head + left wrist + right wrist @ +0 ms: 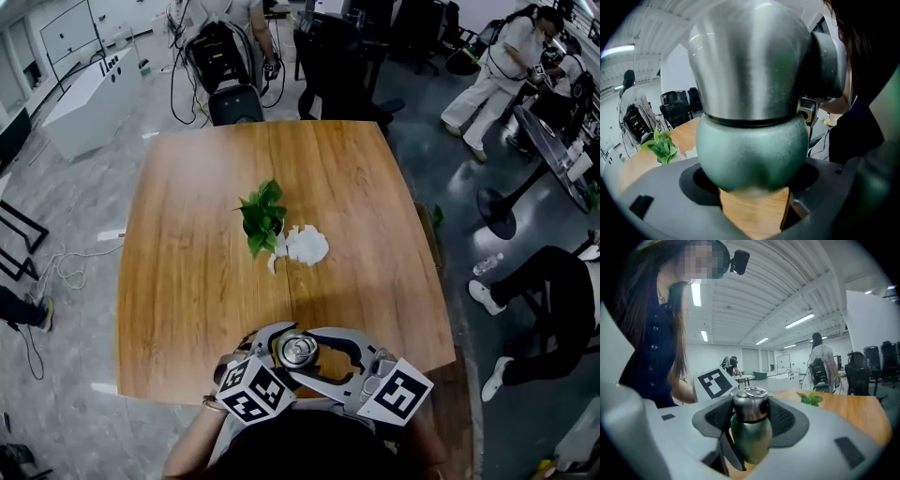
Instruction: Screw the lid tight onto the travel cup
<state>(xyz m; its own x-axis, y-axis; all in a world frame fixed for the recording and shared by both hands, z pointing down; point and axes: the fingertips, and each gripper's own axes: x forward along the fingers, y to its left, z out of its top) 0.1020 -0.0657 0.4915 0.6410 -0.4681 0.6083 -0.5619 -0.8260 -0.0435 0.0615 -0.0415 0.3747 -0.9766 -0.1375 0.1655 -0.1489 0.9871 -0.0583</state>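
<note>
Dark hair of the person fills the near edge of the head view. Just beyond it, two grey grippers meet over the near edge of a light brown wooden bench, each carrying a cube with black and white square markers.

Between them is the rounded green travel cup with its brushed steel lid on top, upright. Whether its base touches the bench cannot be told.

The left gripper is closed around the cup's green body. In the left gripper view, that body bulges between the dark jaw pads, with the lid looming above.

The right gripper clamps higher up. Its own view shows ribbed black pads pressed against both sides of the lid, with the green body hanging below.

Farther off, near the bench's middle, sits a small leafy green potted plant. A crumpled white object lies just to its right.
</note>
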